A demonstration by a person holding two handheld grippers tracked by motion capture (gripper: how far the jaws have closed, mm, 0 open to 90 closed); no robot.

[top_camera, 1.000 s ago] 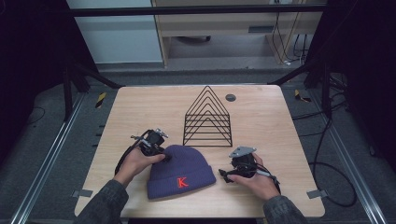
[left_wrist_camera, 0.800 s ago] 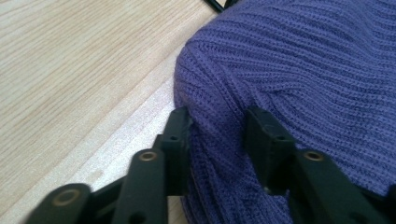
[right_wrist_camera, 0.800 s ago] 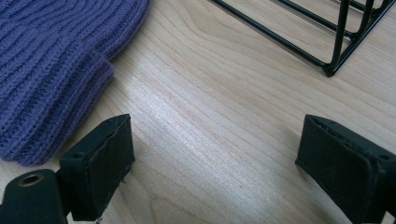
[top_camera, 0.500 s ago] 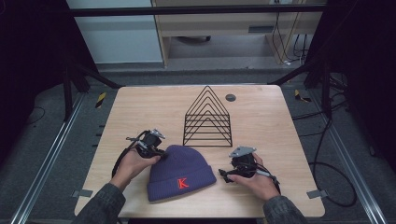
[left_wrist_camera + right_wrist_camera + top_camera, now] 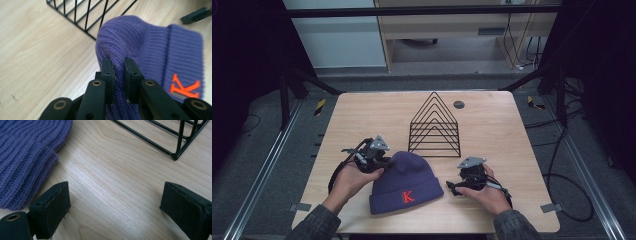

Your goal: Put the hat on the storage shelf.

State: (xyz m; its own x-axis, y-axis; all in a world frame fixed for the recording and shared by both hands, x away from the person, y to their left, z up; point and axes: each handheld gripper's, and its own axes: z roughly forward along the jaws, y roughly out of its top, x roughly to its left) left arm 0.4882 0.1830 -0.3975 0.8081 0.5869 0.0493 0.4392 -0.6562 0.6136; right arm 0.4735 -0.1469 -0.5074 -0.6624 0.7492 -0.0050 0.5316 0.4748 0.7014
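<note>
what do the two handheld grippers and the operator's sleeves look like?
Both the left gripper and right gripper are black, each topped by a grey three-cornered plate, with a black cable trailing back. Fingers are flat black pads on arms with brass-coloured rivets. Sleeves are dark mottled grey-green.

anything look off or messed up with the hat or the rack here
Nothing stands out. The purple beanie lies flat on the table, only bunched at its crown where the left gripper pinches a fold. The wire rack stands upright behind it. The right gripper is open over bare wood.
</note>
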